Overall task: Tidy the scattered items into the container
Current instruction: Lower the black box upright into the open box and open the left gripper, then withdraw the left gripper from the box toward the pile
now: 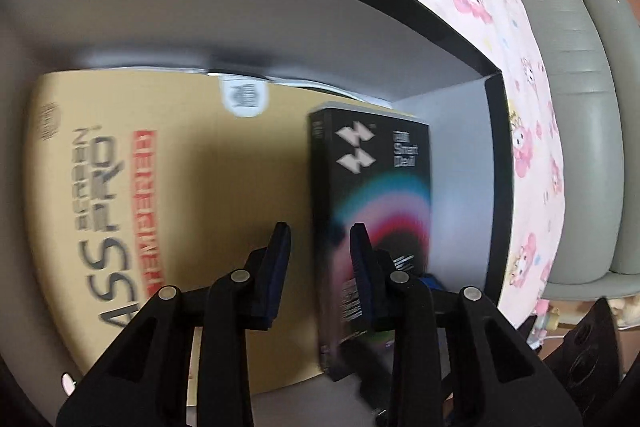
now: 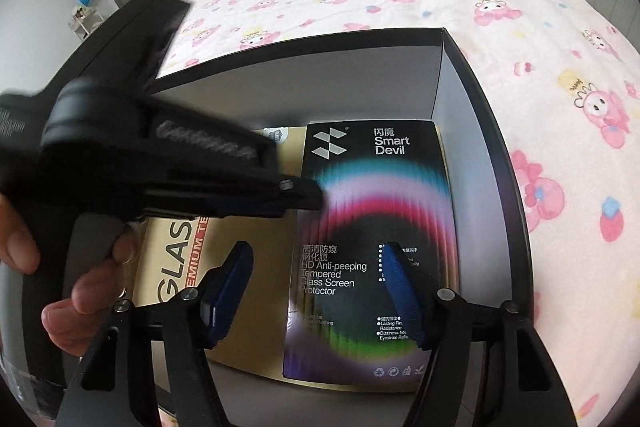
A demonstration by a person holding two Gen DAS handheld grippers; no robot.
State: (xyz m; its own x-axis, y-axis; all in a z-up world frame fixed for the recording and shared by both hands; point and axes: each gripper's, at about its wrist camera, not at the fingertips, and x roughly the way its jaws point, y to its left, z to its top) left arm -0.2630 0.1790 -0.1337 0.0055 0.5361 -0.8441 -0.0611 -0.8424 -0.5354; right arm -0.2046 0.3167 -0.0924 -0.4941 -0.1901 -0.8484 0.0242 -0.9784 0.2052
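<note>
While both grippers (image 1: 320, 239) (image 2: 316, 259) gape, glossy rectangular box (image 2: 372, 247) lies in white-walled container (image 2: 440, 87).

"Smart Devil" – black box (image 2: 372, 247); "GLAS" – tan box (image 2: 176, 259)

A black screen-protector box (image 2: 372, 247) banded with a teal, pink, red and green arc was seen on a tan box (image 1: 180, 207) printed in grey and red, inside a container (image 2: 440, 87) black outside and white within, on a pale bedspread (image 2: 540, 107) patterned with pink cartoon figures.
</note>
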